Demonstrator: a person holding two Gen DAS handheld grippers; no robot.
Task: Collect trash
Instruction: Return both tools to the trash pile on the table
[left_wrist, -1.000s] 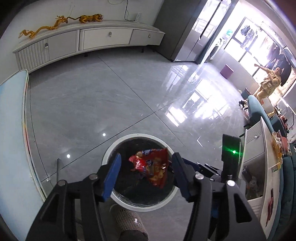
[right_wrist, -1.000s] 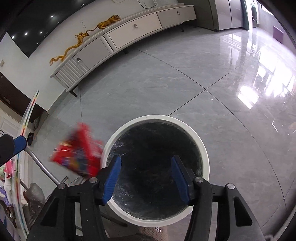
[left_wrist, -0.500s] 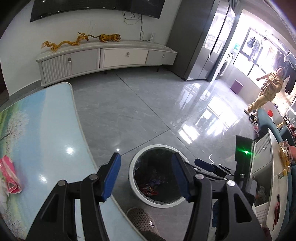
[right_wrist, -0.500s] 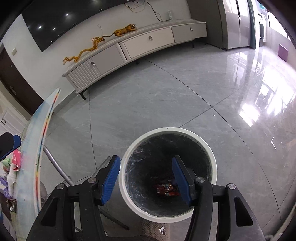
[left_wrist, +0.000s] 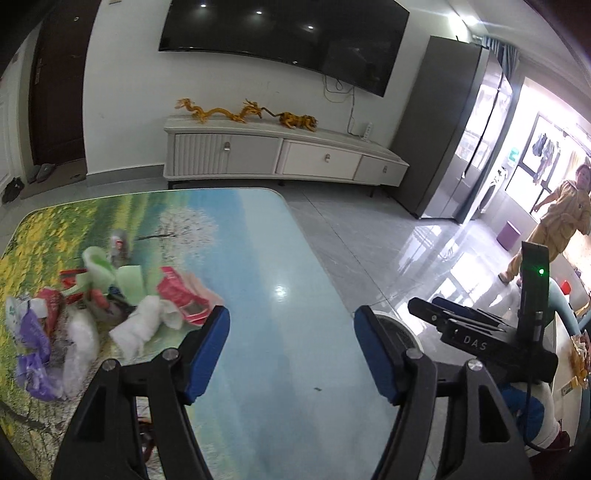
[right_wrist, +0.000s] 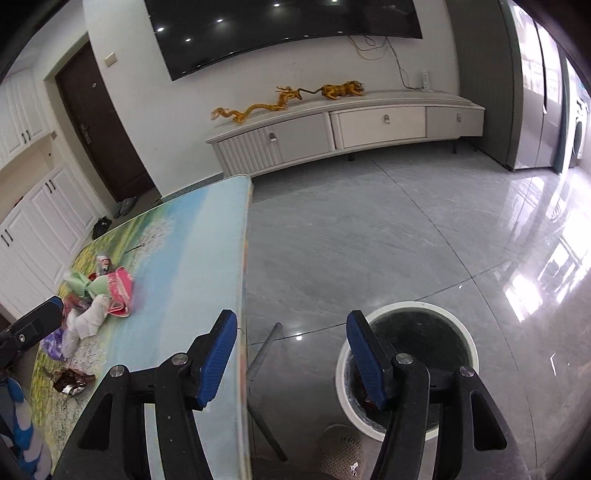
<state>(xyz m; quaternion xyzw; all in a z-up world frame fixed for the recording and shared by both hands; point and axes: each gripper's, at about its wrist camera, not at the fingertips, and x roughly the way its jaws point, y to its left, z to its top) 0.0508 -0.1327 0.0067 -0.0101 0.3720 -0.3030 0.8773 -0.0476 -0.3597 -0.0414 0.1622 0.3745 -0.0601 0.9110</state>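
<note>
A heap of trash (left_wrist: 110, 310) lies on the left part of the picture-printed table (left_wrist: 266, 332): a pink-red wrapper (left_wrist: 181, 299), green paper, white tissue and a purple bag (left_wrist: 33, 350). It also shows in the right wrist view (right_wrist: 96, 306), with a dark crumpled wrapper (right_wrist: 72, 380) nearer. My left gripper (left_wrist: 291, 354) is open and empty above the table, right of the heap. My right gripper (right_wrist: 291, 354) is open and empty over the table's right edge. The white-rimmed bin (right_wrist: 410, 365) with a black liner stands on the floor to the right, red trash inside.
A white TV cabinet (right_wrist: 351, 133) with golden dragon figures stands by the far wall under a TV. A table leg (right_wrist: 262, 354) slants beside the bin. A person in yellow (left_wrist: 554, 221) stands at the far right. A slipper (right_wrist: 340, 454) is near the bin.
The red wrapper dropped into the bin. Both grippers then lifted and swung left, from over the bin toward the table, bringing the trash heap into view.
</note>
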